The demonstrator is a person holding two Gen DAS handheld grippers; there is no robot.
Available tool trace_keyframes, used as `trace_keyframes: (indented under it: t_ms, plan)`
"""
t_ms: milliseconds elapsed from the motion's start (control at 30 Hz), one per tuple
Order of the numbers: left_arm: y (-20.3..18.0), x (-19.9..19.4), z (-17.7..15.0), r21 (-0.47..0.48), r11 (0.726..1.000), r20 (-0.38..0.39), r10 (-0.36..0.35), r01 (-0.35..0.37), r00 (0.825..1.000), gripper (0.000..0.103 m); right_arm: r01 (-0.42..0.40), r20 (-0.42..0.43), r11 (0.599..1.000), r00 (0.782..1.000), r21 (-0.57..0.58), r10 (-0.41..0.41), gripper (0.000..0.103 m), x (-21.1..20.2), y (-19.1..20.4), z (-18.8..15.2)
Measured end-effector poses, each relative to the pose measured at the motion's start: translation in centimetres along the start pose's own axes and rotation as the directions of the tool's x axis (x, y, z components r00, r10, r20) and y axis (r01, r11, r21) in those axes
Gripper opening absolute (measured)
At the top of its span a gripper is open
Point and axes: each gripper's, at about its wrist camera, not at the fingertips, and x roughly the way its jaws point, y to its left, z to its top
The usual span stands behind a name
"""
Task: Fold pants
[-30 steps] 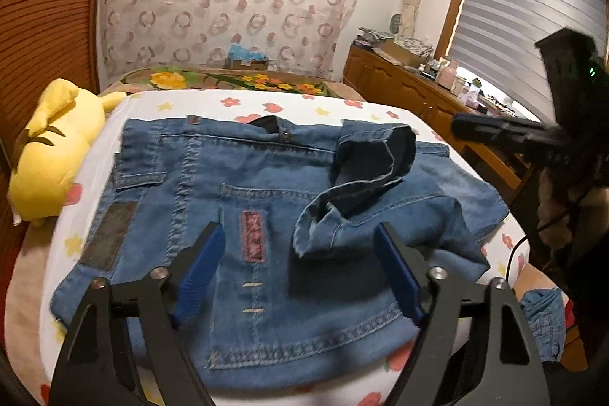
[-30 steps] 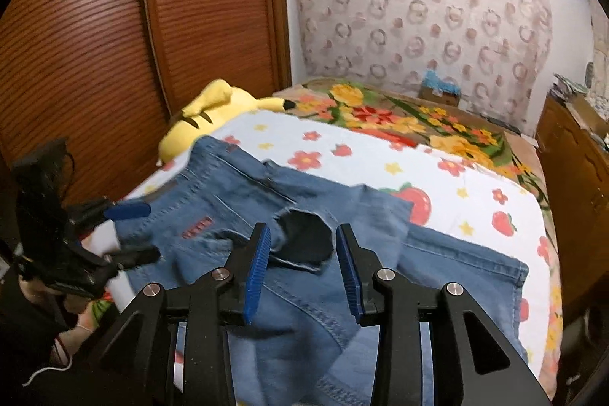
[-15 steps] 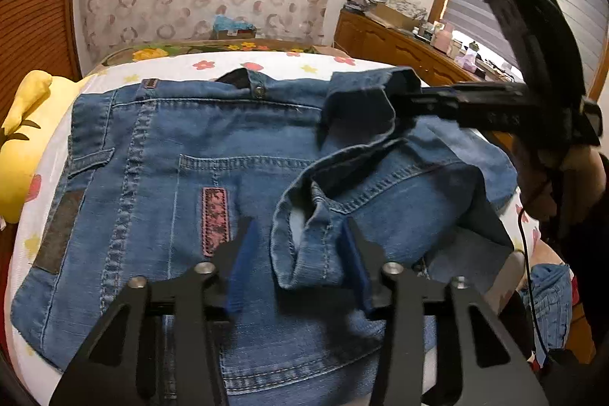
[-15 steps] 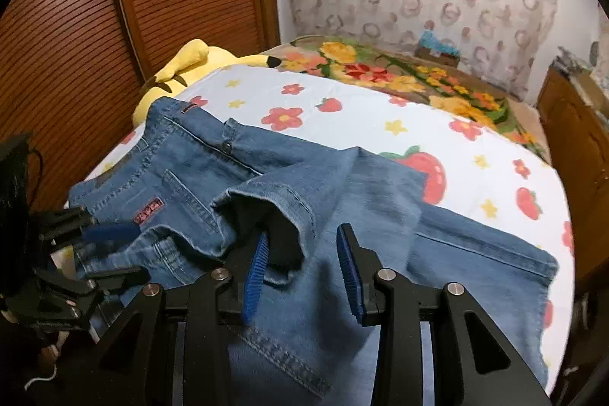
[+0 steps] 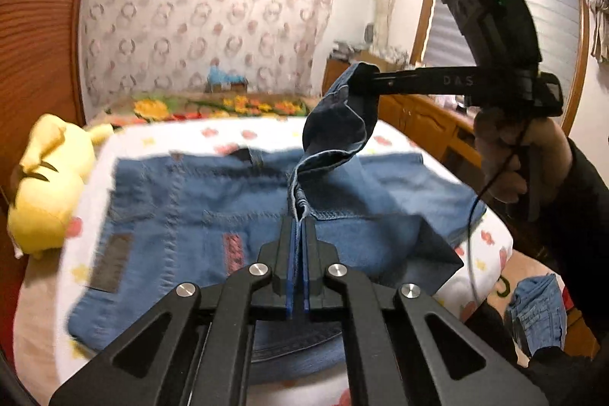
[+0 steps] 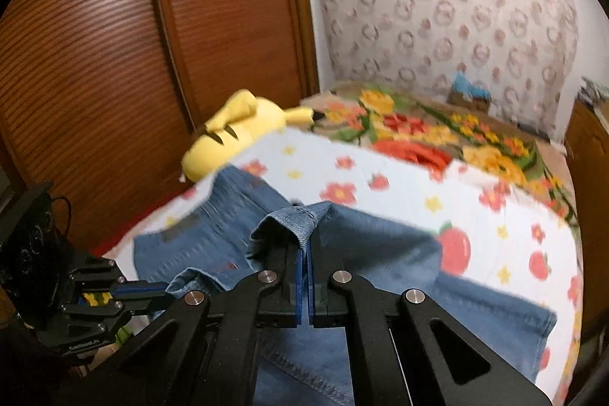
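Home bedroom: bed (image 6: 399, 177), plush toy (image 5: 45, 185), wooden wardrobe doors (image 6: 114, 63).

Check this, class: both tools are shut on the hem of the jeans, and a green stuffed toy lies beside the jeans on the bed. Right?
Not quite. The stuffed toy is yellow, as the right wrist view shows. Otherwise right: both tools, left and right, grip the jeans hem.

The left gripper (image 5: 298, 227) is clamped tight — denim pinched between its pads. The right gripper (image 6: 305, 246) likewise, gripped by a hand (image 5: 521, 158) at far right.
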Motion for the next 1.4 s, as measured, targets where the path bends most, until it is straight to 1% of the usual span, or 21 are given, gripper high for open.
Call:
trace_keyframes:
  t_ms: [133,233,433,533,633,700,767,800,833,967,1067,1100,1233,1300,1367,1400]
  plan:
    - [1.8,-2.8,1.0,-0.018,0.999,0.055,0.046,-0.045,0.997,0.004,-0.016,0.026,0.999,1.0,-0.035,0.017,0.001,-0.7,1.5,1.0]
    - [3.6,-4.2,1.0,-0.037,0.995,0.07,0.092,-0.09,0.993,0.004,-0.027,0.02,0.998,0.999,-0.063,0.028,0.001,0.2,2.8,1.7]
    - [6.7,-5.4,-0.3,-0.082,0.987,0.059,0.143,-0.138,0.988,0.004,-0.048,-0.038,0.995,0.998,-0.092,0.044,0.001,4.4,4.2,2.5]
    - [7.6,-4.8,-1.1,-0.102,0.982,0.041,0.162,-0.157,0.986,0.004,-0.042,-0.064,0.993,0.997,-0.108,0.035,0.001,6.1,4.9,3.4]
    - [8.6,-4.1,-1.8,-0.117,0.977,0.016,0.183,-0.18,0.983,0.004,-0.041,-0.094,0.994,0.995,-0.099,0.032,0.001,7.3,4.7,4.2]
    - [9.4,-3.4,-2.3,-0.131,0.973,-0.008,0.192,-0.191,0.981,0.004,-0.055,-0.123,0.996,0.991,-0.077,0.045,0.002,8.1,4.5,4.6]
    - [10.0,-2.9,-3.0,-0.135,0.97,-0.032,0.198,-0.201,0.98,0.004,-0.058,-0.154,0.996,0.987,-0.073,0.047,0.016,8.7,4.6,4.8]
    - [10.2,-2.7,-3.3,-0.137,0.969,-0.042,0.202,-0.206,0.979,0.004,-0.052,-0.165,0.995,0.986,-0.08,0.038,0.034,8.9,4.5,4.8]
    - [10.5,-2.5,-3.6,-0.14,0.968,-0.053,0.204,-0.21,0.978,0.004,-0.05,-0.173,0.995,0.984,-0.088,0.035,0.042,8.9,4.5,4.7]
    - [10.9,-1.7,-4.4,-0.146,0.963,-0.085,0.217,-0.228,0.972,0.004,-0.025,-0.174,0.994,0.985,-0.109,0.005,0.043,8.3,4.5,5.0]
    - [11.0,-1.5,-4.6,-0.154,0.958,-0.097,0.228,-0.241,0.969,0.004,0.0,-0.159,0.995,0.987,-0.102,-0.016,0.044,7.1,3.9,4.6]
    - [11.0,-1.5,-4.6,-0.155,0.955,-0.102,0.24,-0.254,0.965,0.004,0.004,-0.155,0.995,0.988,-0.098,-0.019,0.044,6.5,3.5,4.3]
    - [11.2,-1.5,-4.6,-0.158,0.953,-0.109,0.245,-0.26,0.963,0.005,0.023,-0.112,0.996,0.993,-0.09,-0.033,0.044,2.6,2.3,2.3]
    - [11.1,-1.6,-4.6,-0.16,0.951,-0.105,0.25,-0.265,0.962,0.013,0.034,-0.089,0.996,0.995,-0.078,-0.041,0.044,0.2,1.4,1.2]
    - [10.9,-1.7,-4.5,-0.163,0.952,-0.095,0.248,-0.261,0.964,0.032,0.052,-0.074,0.996,0.996,-0.07,-0.057,0.044,-1.8,0.5,0.1]
    - [10.9,-1.7,-4.3,-0.163,0.953,-0.091,0.244,-0.256,0.966,0.037,0.066,-0.069,0.995,0.995,-0.071,-0.071,0.044,-2.8,0.2,-0.4]
